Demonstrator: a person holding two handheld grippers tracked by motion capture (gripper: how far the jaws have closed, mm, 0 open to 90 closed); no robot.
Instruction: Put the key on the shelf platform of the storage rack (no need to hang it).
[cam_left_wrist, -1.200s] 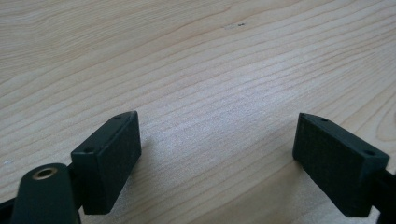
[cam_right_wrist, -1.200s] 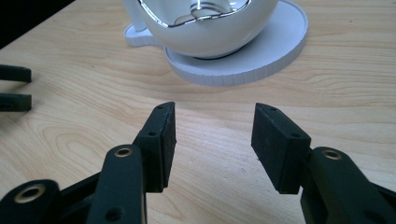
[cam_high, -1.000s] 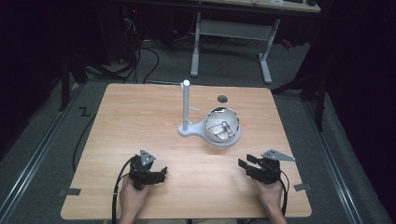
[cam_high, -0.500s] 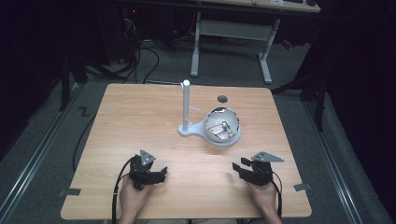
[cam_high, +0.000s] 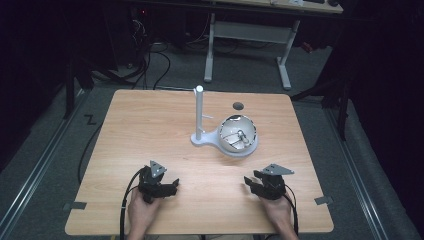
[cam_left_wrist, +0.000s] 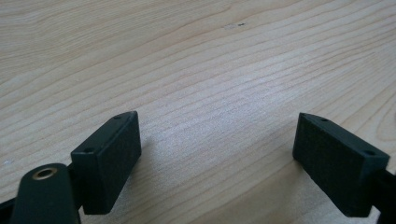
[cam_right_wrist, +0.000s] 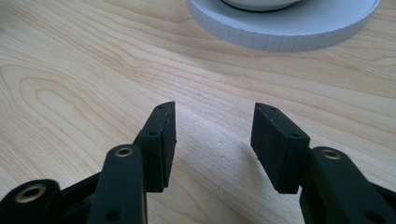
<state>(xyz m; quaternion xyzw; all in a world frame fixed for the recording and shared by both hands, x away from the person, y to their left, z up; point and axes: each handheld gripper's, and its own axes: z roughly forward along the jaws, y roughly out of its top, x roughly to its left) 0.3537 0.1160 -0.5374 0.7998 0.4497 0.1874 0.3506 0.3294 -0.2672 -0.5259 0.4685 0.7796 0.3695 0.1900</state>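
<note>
The left gripper sits low over the wooden table near the person's edge; its jaws are wide apart with nothing between them, and in the left gripper view there is just bare wood in the gap. The right gripper is also low over the table, well off to the side of the left one; its jaws are apart too, and nothing is between them.

Ahead of the right gripper, and a little toward the left one, stands a white stand with a round base; a shiny round bowl sits on that base, with some small metal thing inside that is too small to tell. A thin white post rises straight up from the stand, on the side nearer the left gripper. In the right gripper view the white base lies near, just past the jaw tips, not touching them. Farther off, beyond the bowl, there is a small dark round spot on the table.
</note>
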